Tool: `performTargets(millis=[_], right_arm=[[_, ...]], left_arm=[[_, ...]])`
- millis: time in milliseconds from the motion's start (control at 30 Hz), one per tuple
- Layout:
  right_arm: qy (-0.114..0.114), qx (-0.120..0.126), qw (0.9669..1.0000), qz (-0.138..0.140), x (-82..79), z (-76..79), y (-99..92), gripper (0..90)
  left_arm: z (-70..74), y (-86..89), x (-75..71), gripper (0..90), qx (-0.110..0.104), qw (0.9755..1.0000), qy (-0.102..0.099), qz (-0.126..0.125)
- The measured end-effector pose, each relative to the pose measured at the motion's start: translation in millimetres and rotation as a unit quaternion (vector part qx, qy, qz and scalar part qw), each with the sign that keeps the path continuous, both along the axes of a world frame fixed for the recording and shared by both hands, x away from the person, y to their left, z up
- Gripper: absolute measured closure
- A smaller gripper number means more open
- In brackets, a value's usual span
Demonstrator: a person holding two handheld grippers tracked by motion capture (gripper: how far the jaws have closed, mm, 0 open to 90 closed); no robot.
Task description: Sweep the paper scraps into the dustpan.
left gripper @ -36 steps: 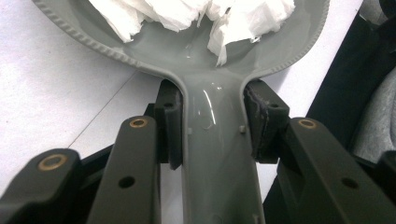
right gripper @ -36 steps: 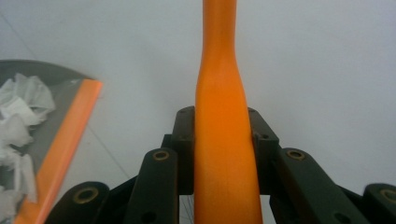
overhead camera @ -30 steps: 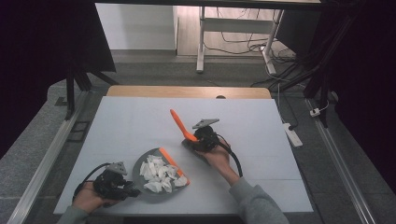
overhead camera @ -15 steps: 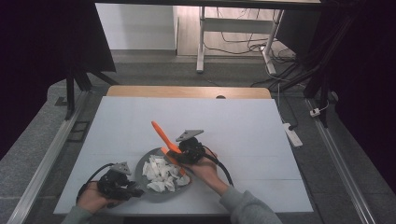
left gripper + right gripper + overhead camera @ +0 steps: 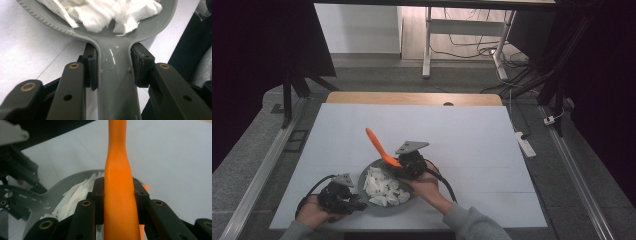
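Landmark: grey pan (image 5: 384, 202), sitting on the white table (image 5: 472, 140) near the edge closest to the person.

Pan contents: a heap of white torn pieces (image 5: 384, 186), paper or tissue by the look of it; the material cannot be settled from these views. The heap covers most of the pan floor.

Left gripper (image 5: 346, 199): at the pan's left side, low on the table. In the left gripper view its jaws pinch the pan handle (image 5: 116, 82), one pad on each flank of the handle, just behind the point where the handle widens into the bowl. Pads (image 5: 91, 67) sit flush against the handle with no gap visible.

Right gripper (image 5: 404, 167): over the pan's far right rim, held in the person's right hand (image 5: 424, 187). Jaws clamped on the handle of an orange utensil (image 5: 379, 147), pads (image 5: 98, 195) pressed to both sides of it. The free end of the orange utensil slants up and away from the pan, toward the far left. Its working end lies below the jaws toward the pan and is mostly hidden by the gripper body.
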State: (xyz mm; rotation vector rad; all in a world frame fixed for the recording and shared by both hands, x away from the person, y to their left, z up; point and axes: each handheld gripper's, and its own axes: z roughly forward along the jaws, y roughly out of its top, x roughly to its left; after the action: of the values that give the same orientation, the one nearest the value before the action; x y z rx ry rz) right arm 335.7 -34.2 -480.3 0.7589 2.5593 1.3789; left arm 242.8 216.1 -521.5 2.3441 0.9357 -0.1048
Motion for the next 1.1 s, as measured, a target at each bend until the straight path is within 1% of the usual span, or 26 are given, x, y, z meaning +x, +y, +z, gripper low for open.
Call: performTargets(millis=[100,233,333,500,533,600,700,767,867,967,1100], right_arm=[[-0.013,0.015,0.9996,-0.022,6.7,6.8,-11.6,70.3],[-0.022,0.023,0.9987,-0.039,13.8,14.5,-23.4,70.3],[-0.022,0.03,0.9982,-0.047,18.1,18.2,-29.9,70.3],[-0.021,0.029,0.9978,-0.055,23.0,19.8,-36.4,70.3],[-0.021,0.027,0.9979,-0.056,24.2,19.4,-37.1,70.4],[-0.021,0.014,0.9978,-0.061,27.8,16.0,-37.9,70.3],[-0.001,-0.015,0.9973,-0.071,36.2,2.8,-38.4,70.3],[0.004,-0.034,0.9966,-0.075,40.3,-6.5,-38.0,70.3],[0.016,-0.048,0.9959,-0.075,41.8,-15.3,-35.9,70.3],[0.027,-0.052,0.9965,-0.06,37.9,-19.7,-29.0,70.4],[0.03,-0.052,0.9977,-0.03,25.7,-20.3,-14.8,70.4]], left_arm=[[0.1,0.1,0.0,61.3,-0.001,1.0,-0.001,0.001],[0.5,0.3,0.0,61.2,-0.006,1.0,-0.004,0.004],[0.3,0.6,0.0,61.3,-0.008,0.9999,-0.006,0.005],[0.1,1.0,0.0,61.3,-0.009,0.9999,-0.006,0.005],[0.0,1.0,0.0,61.3,-0.009,0.9999,-0.006,0.005],[0.1,0.8,0.0,61.3,-0.008,0.9999,-0.006,0.005],[0.0,-0.1,0.0,61.3,-0.007,0.9999,-0.006,0.005],[0.0,-0.2,0.0,61.3,-0.007,1.0,-0.005,0.004],[-0.1,-0.3,0.2,61.3,-0.006,1.0,-0.005,0.004],[-0.2,-0.8,0.2,61.3,-0.006,1.0,-0.005,0.005],[-0.3,-1.3,0.0,61.3,-0.005,1.0,-0.005,0.005]])
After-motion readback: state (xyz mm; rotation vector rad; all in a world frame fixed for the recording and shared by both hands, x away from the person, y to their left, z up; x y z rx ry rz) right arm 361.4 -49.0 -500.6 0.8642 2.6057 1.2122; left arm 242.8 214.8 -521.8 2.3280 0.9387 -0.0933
